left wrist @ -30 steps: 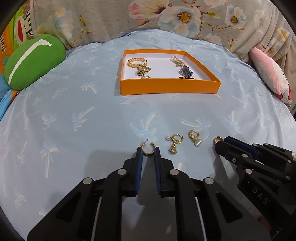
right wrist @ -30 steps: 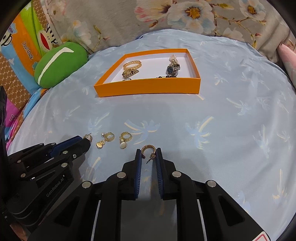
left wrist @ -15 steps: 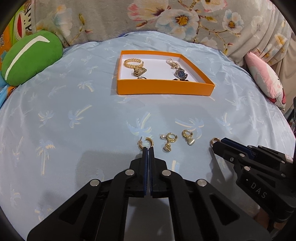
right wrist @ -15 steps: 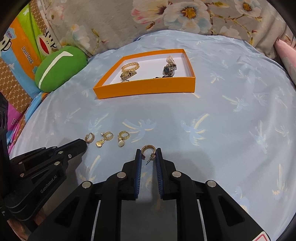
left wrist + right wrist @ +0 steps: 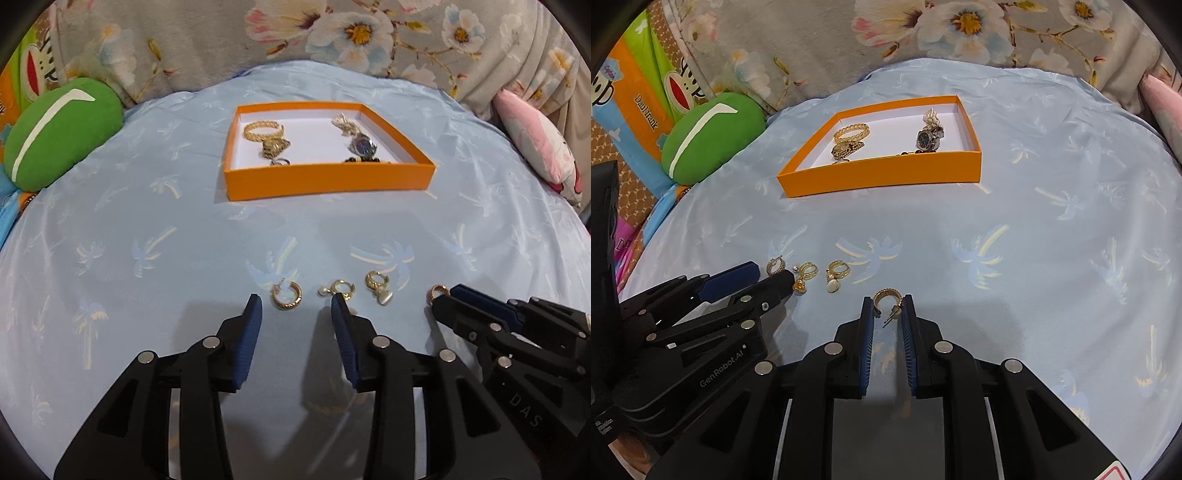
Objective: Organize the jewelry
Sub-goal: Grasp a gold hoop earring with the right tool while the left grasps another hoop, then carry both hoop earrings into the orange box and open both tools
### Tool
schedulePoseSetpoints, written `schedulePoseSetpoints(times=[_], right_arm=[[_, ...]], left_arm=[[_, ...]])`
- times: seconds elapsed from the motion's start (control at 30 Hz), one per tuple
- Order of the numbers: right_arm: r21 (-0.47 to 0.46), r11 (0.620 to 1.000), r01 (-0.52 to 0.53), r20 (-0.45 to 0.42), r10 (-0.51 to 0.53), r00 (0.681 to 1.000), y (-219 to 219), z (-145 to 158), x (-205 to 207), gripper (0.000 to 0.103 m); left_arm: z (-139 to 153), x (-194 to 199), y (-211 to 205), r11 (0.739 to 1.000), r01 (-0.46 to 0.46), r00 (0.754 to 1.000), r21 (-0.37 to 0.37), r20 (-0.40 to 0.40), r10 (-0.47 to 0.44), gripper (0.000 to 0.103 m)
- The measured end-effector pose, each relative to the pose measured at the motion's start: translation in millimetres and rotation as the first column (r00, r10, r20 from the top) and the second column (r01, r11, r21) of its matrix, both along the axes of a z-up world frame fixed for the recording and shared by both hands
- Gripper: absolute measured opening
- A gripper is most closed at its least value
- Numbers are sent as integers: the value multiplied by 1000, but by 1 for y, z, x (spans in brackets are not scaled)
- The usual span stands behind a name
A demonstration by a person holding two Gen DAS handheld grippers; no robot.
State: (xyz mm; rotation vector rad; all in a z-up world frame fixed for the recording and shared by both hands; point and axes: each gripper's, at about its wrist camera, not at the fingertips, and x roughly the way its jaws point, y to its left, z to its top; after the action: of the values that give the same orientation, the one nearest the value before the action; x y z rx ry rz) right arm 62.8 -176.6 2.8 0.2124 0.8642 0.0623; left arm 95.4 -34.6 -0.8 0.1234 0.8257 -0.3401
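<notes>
An orange box (image 5: 325,179) with a gold bracelet (image 5: 263,130) and a watch (image 5: 362,147) sits at the back of the blue cloth. Three gold earrings lie in a row: a hoop (image 5: 286,295), a pearl drop (image 5: 338,288) and a heart drop (image 5: 378,286). My left gripper (image 5: 297,308) is open just behind the hoop. My right gripper (image 5: 887,308) is shut on another gold hoop earring (image 5: 886,301), held just above the cloth; it shows at the right of the left wrist view (image 5: 439,293).
A green cushion (image 5: 59,133) lies at the back left, a pink pillow (image 5: 539,144) at the back right. A floral fabric (image 5: 332,33) rises behind the cloth. The orange box also shows in the right wrist view (image 5: 886,173).
My left gripper was shut half a second ago and has opened wide, with the hoop earring lying in front of it. The right gripper has kept its hold on its hoop.
</notes>
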Motion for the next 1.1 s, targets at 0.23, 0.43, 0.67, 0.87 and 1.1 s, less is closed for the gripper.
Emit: schedulePoseSetpoints(times=[0.23,0.43,0.67,0.87,1.1], right_arm=[[4,1000,0,0,0,1000,0,0,0,14],[5,1000,0,0,0,1000,0,0,0,14],[6,1000,1,4,-1,1000,0,2,0,14],[44,999,-1,14,0,1000,-5,7,-2,14],[53,999,-11,79,7,997,-23,46,31,14]], left_arm=[[-2,7,6,999,-37,999,-11,-29,37,37],[-3,10,-3,999,-23,1000,23,-18,23,34],[-3,10,-2,1000,-10,1000,-3,-22,10,16],[6,5,6,999,-13,1000,-50,-27,12,16],[45,25,6,996,13,1000,-93,18,-11,16]])
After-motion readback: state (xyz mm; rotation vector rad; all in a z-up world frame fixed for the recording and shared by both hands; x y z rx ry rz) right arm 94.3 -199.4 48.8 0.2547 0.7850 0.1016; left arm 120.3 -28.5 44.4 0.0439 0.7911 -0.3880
